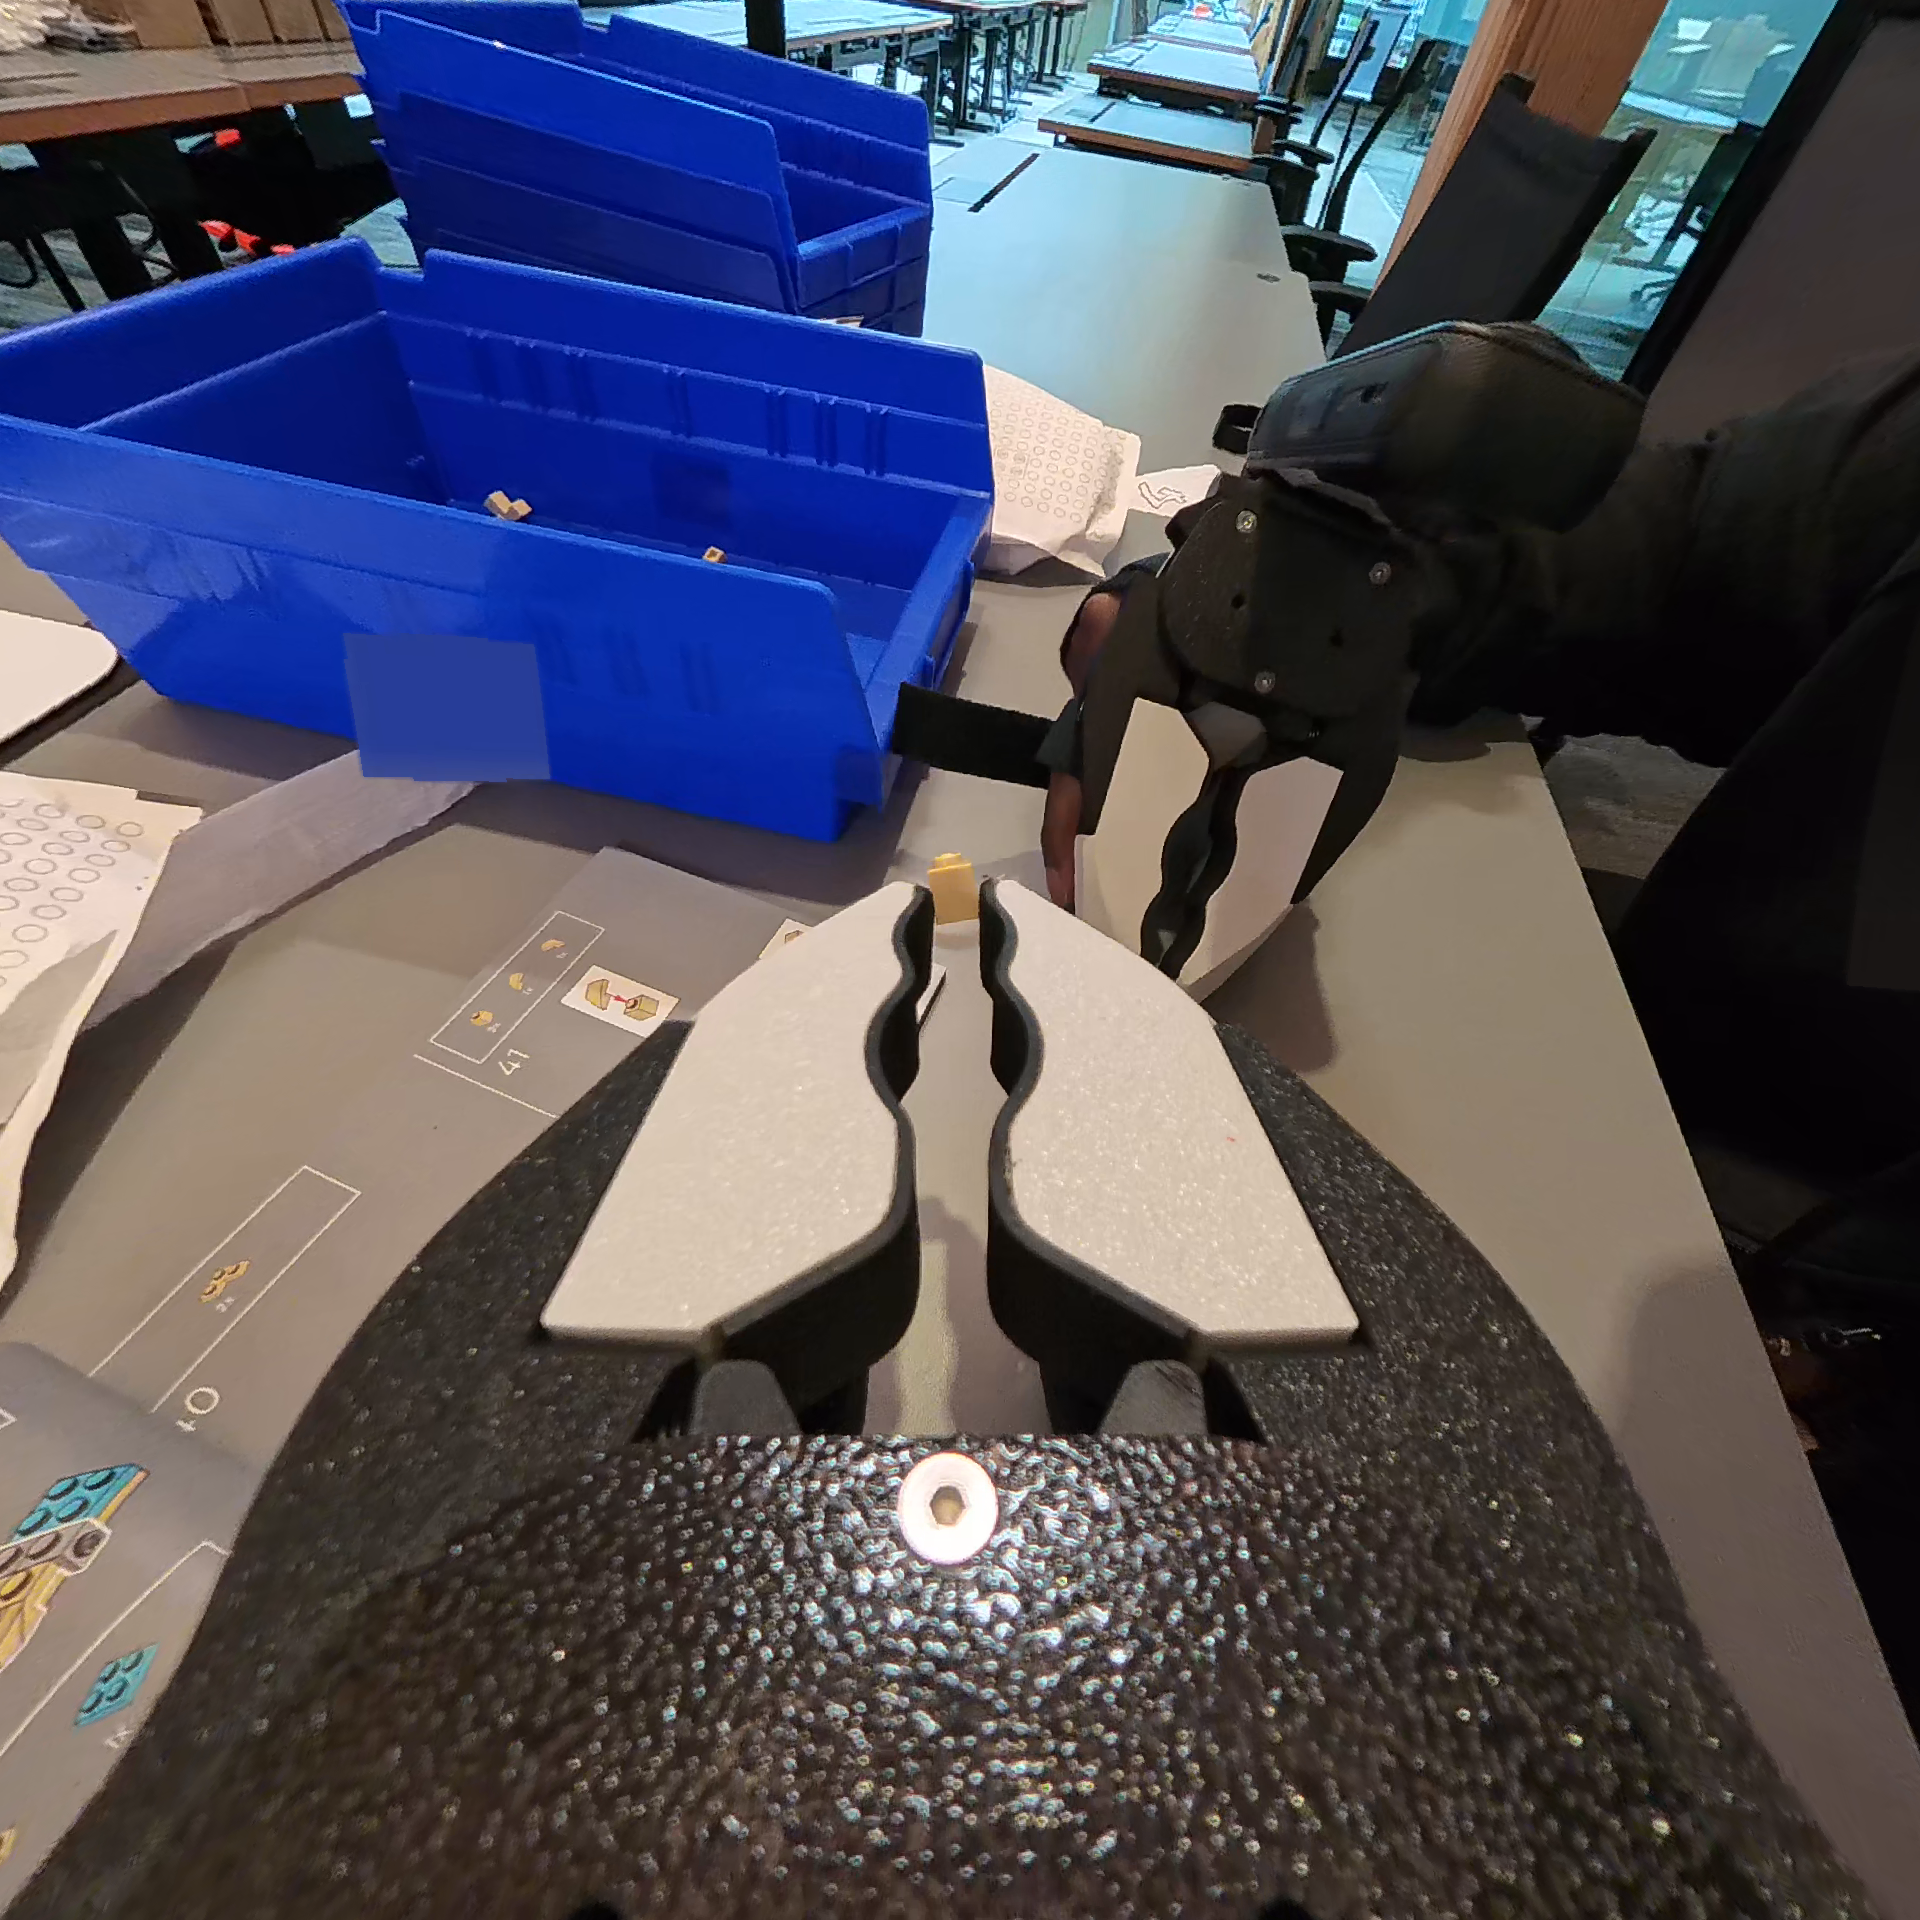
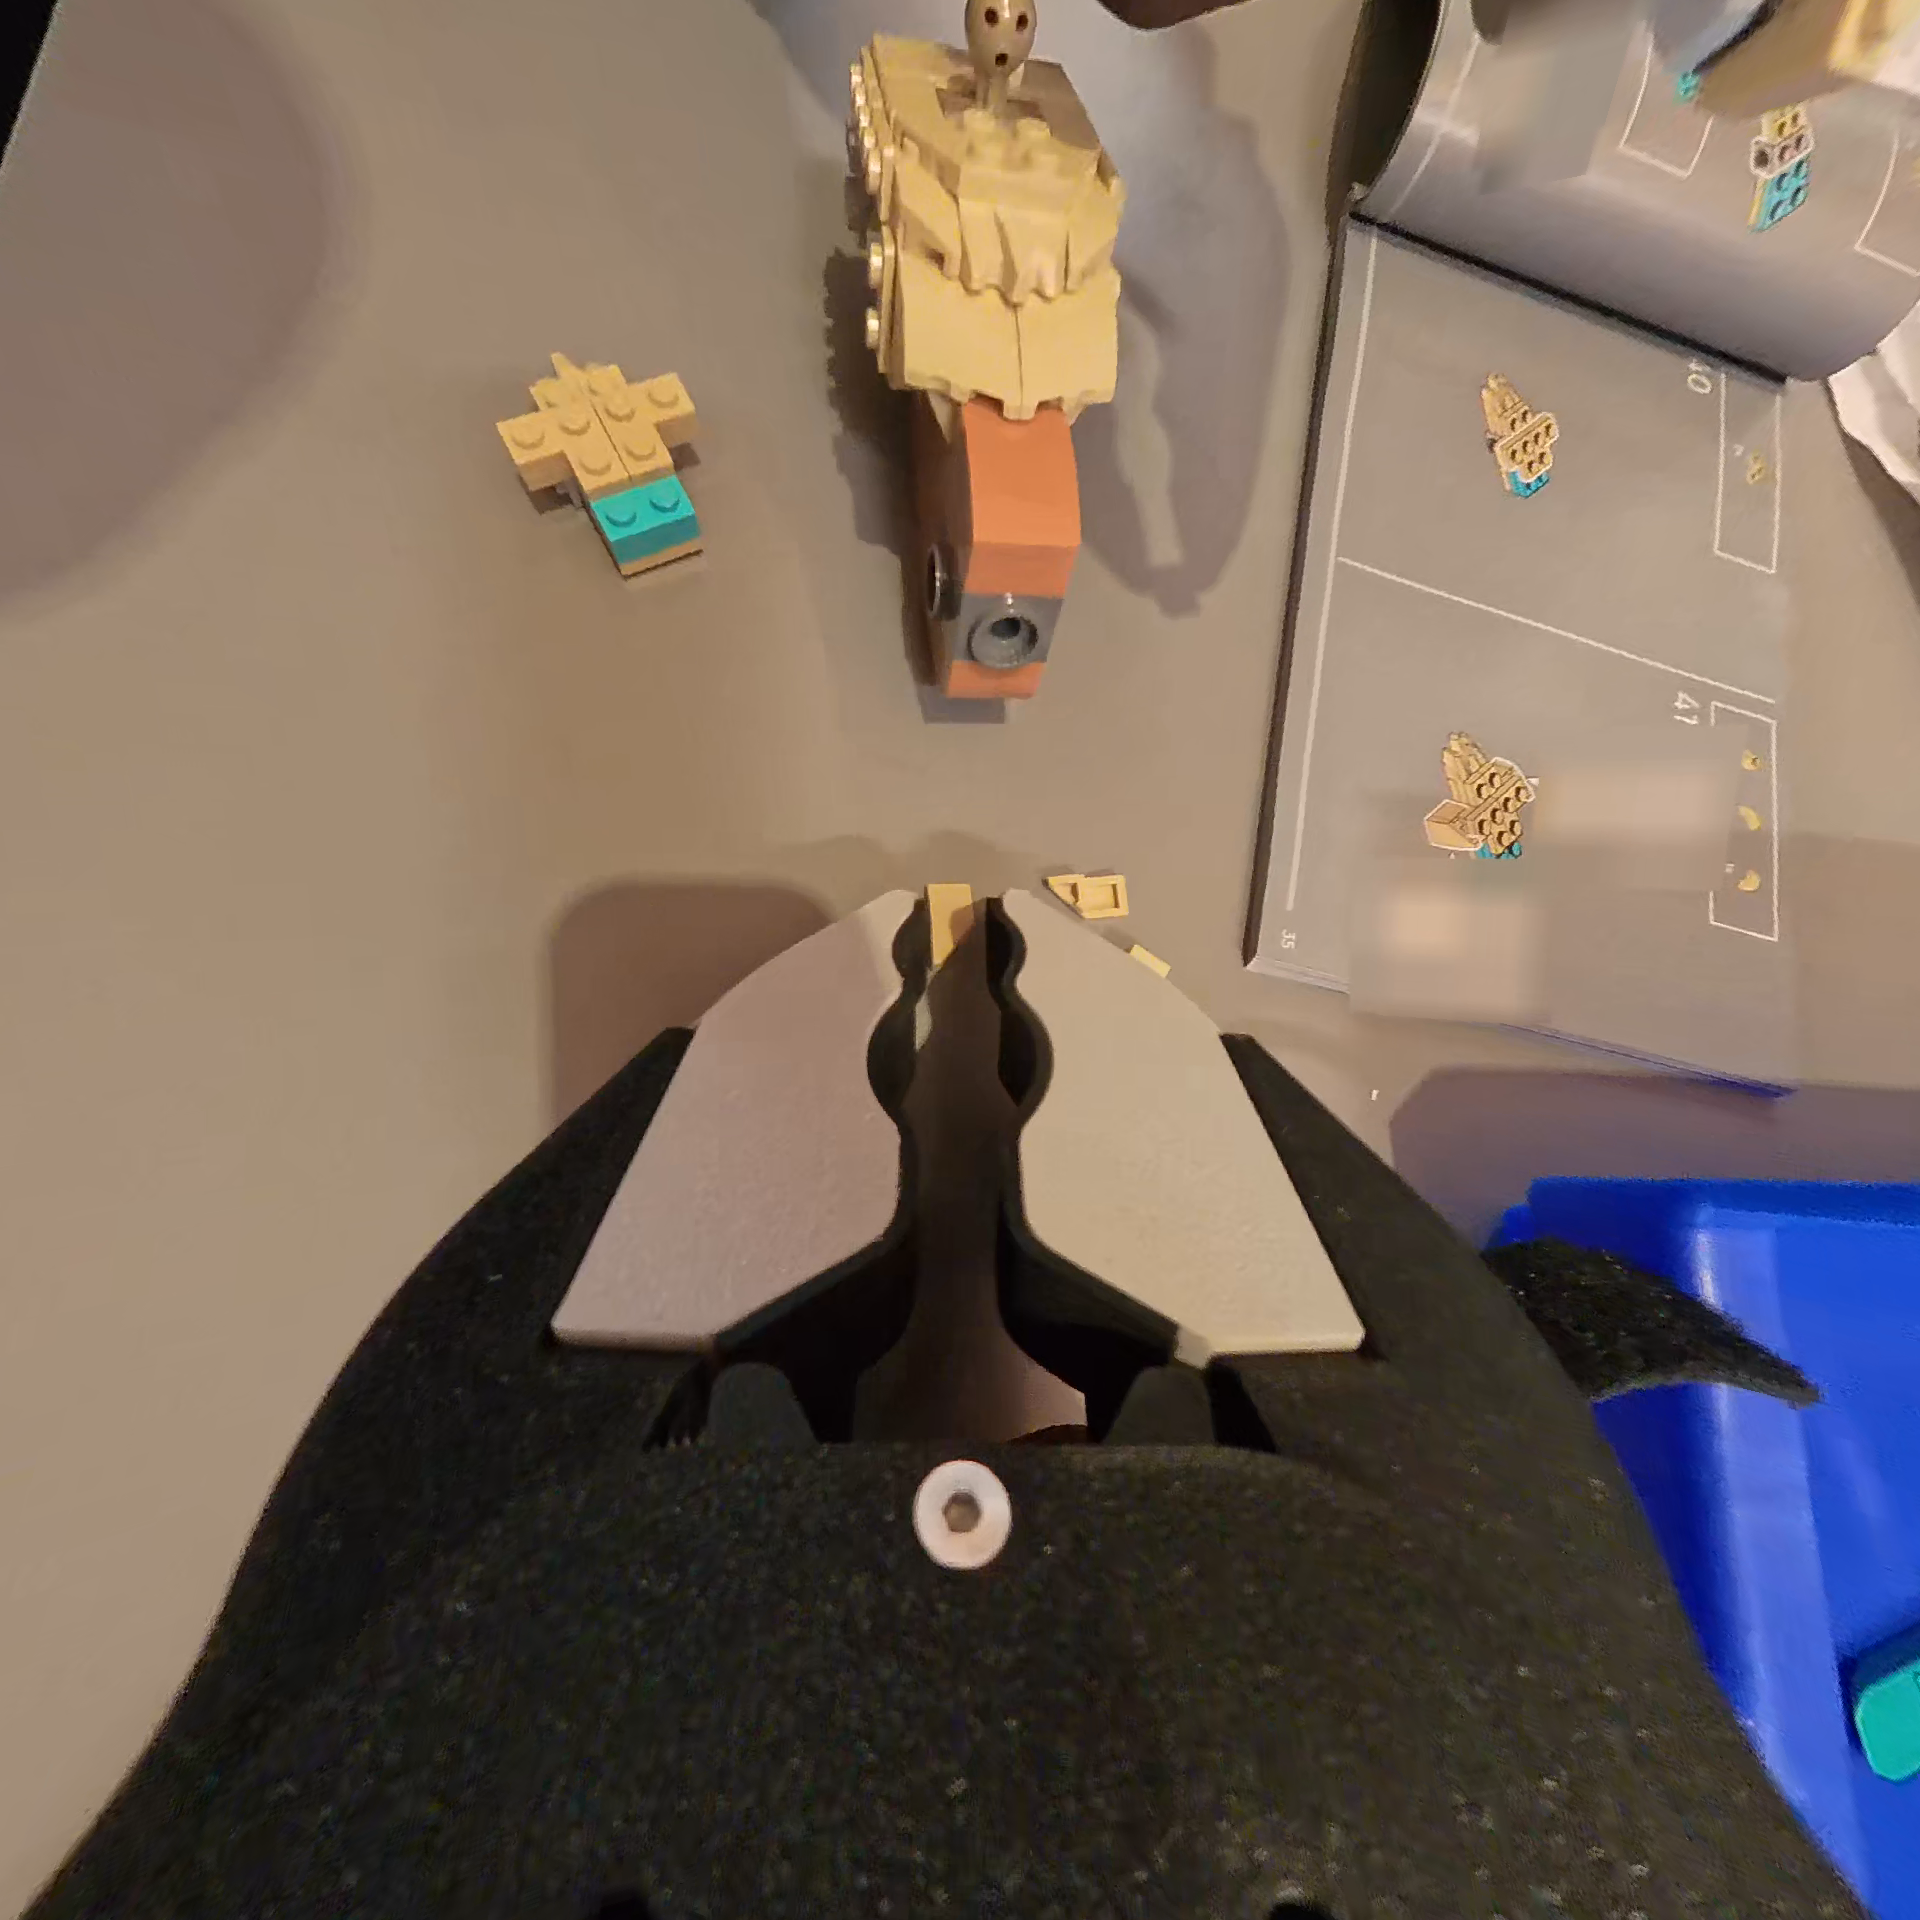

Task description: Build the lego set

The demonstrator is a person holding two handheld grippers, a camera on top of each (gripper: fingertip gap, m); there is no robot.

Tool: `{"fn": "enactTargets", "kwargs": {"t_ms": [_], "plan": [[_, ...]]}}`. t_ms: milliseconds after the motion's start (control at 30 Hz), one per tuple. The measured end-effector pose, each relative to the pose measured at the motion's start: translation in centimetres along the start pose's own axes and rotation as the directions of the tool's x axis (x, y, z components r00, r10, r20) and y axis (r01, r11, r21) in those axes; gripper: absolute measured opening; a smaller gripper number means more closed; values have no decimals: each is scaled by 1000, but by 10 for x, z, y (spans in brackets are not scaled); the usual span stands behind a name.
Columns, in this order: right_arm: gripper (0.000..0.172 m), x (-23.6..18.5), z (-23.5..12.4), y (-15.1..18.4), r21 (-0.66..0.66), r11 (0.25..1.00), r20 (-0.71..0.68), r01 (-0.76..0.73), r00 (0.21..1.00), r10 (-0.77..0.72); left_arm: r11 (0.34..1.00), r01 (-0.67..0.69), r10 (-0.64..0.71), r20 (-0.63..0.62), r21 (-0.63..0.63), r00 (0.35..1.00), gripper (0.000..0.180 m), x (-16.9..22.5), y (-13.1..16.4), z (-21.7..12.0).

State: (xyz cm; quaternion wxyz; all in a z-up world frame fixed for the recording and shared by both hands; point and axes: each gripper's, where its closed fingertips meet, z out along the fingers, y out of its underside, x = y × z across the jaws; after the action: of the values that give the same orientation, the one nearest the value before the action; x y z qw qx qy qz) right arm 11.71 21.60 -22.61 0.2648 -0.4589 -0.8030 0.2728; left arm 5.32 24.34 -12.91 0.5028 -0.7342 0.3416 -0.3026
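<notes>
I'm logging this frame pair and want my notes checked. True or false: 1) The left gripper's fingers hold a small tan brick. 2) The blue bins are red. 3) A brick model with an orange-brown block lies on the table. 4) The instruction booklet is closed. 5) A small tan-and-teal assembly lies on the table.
1) True: the left gripper grips a small tan brick.
2) False: the bins are blue.
3) True: brick model.
4) False: the booklet lies open.
5) True: tan-and-teal assembly.
</notes>
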Motion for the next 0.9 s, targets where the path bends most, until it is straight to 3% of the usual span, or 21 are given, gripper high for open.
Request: {"fn": "enactTargets", "kwargs": {"t_ms": [600,900], "plan": [[8,4,-1,-1,-7,999,-20,-31,999,31,1000,-18,18,-8,-7,1000,8,3,2,2],[8,21,-13,-19,120,988,-82,-92,991,103,1000,-23,23,-24,-19,999,8,7,4,5]]}}
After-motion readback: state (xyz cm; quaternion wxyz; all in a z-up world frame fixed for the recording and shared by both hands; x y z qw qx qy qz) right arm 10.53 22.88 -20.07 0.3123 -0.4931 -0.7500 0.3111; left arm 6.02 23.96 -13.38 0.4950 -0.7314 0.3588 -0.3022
